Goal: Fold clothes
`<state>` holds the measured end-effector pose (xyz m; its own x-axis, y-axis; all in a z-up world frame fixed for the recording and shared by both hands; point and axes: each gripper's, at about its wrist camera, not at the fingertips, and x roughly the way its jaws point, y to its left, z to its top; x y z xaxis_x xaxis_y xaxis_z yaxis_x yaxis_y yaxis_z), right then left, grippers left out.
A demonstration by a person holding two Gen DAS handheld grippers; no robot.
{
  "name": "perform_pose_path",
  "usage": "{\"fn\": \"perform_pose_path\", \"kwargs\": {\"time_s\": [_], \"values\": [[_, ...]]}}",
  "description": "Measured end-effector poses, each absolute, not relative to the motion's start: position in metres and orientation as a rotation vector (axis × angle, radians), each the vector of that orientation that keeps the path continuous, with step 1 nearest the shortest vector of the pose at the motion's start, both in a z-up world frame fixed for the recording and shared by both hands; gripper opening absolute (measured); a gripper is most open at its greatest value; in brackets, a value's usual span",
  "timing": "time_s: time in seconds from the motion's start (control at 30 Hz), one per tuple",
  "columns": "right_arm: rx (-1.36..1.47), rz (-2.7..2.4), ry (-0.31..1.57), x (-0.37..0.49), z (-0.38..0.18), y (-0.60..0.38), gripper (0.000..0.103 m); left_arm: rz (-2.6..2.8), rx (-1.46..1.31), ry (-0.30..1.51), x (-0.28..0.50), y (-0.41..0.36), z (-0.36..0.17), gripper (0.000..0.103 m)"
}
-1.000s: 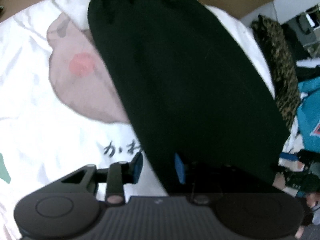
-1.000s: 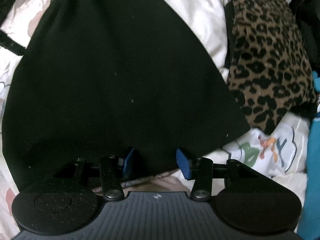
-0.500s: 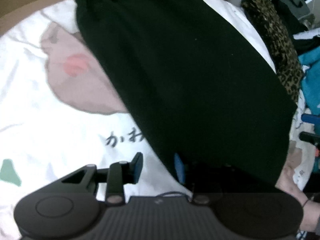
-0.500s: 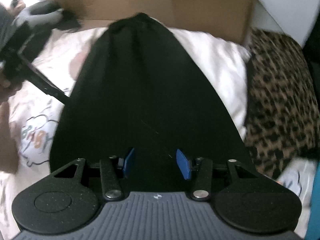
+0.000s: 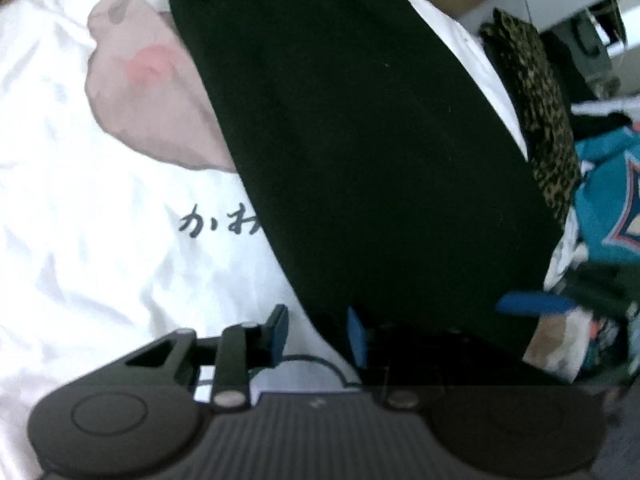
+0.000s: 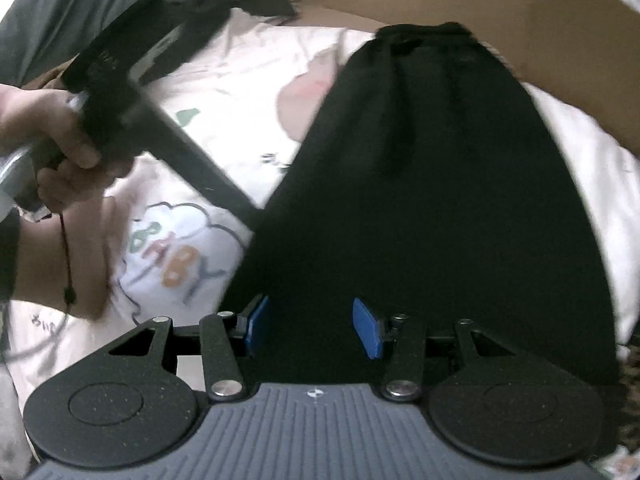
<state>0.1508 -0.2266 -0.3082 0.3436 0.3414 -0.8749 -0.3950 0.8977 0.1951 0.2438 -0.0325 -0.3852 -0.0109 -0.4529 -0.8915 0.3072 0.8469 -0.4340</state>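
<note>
Leopard-print cloth (image 5: 536,116) beside black garment (image 5: 380,152)

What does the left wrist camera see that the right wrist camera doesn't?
Only the left wrist view shows the leopard-print cloth and the teal garment. Only the right wrist view shows the person's hand and the colourful "BABY" print. Both share the black garment, the white printed sheet under it with its pink patch, and the cardboard behind.

The white printed bedsheet (image 5: 92,248) carries dark Japanese characters "かわ" beside the black garment (image 5: 372,168), and colourful letters "BABY" inside a cloud outline (image 6: 176,256).
</note>
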Motion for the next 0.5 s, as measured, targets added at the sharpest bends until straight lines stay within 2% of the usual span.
{"fn": "perform_pose_path", "kwargs": {"time_s": [0.3,0.43,0.5], "values": [[-0.178,0.552,1.115,0.147,-0.314,-0.179,0.053,-0.644,-0.230,1.536,0.242,-0.028,-0.395,0.032],[-0.188,0.590,1.133,0.143,-0.320,-0.169,0.054,-0.661,-0.242,1.551,0.240,-0.032,-0.397,0.005],[-0.211,0.598,1.141,0.140,-0.325,-0.163,0.055,-0.670,-0.265,1.557,0.242,-0.035,-0.396,0.004]]}}
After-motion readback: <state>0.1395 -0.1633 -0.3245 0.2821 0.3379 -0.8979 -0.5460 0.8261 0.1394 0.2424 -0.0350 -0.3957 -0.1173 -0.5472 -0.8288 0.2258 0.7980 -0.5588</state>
